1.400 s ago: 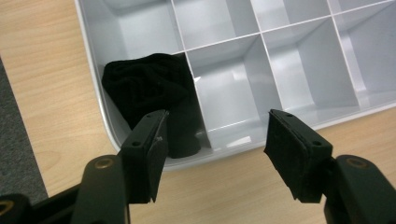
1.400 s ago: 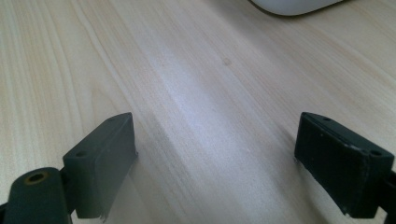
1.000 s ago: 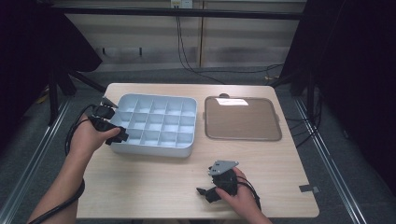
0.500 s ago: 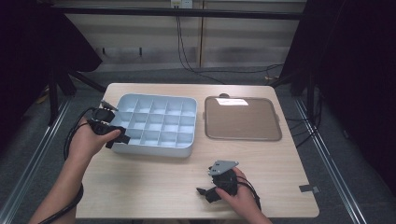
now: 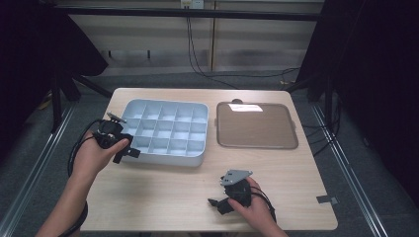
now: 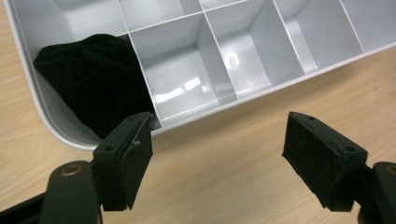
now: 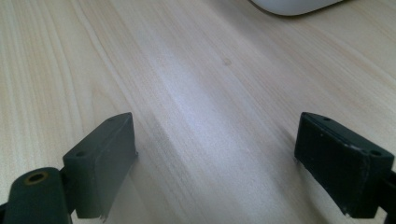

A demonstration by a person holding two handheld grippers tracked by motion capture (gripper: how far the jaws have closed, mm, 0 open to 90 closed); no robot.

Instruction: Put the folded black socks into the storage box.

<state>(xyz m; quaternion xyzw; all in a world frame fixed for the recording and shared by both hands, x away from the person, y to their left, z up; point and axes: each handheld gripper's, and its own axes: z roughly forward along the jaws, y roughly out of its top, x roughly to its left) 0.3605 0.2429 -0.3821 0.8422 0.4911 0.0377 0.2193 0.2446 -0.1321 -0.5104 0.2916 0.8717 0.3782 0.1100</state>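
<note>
Lying crumpled in a corner cell of the grey plastic tray (image 6: 261, 56): black cloth (image 6: 88, 79), soft, matte, finely ribbed. Tray itself showing glossy moulded walls, thin dividers, rounded corners, square cells. Sitting on a pale wood-grain table (image 5: 163, 192). Resting to the right of the tray: flat brown mat (image 5: 257, 126) with rounded corners and a raised rim.

Left hand-held gripper (image 6: 215, 149) hovering just outside the tray's near edge, jaws having just been opening, now spread wide, nothing between them. Black rubbery pads (image 6: 133, 156), blocky, screw holes showing. Cloth lying just beyond the left jaw, apart from it, on the other side of the tray wall.

Right hand-held gripper (image 7: 215, 158) sitting low over bare table near the front edge, well apart from tray and cloth, jaws released, gripping nothing.
</note>
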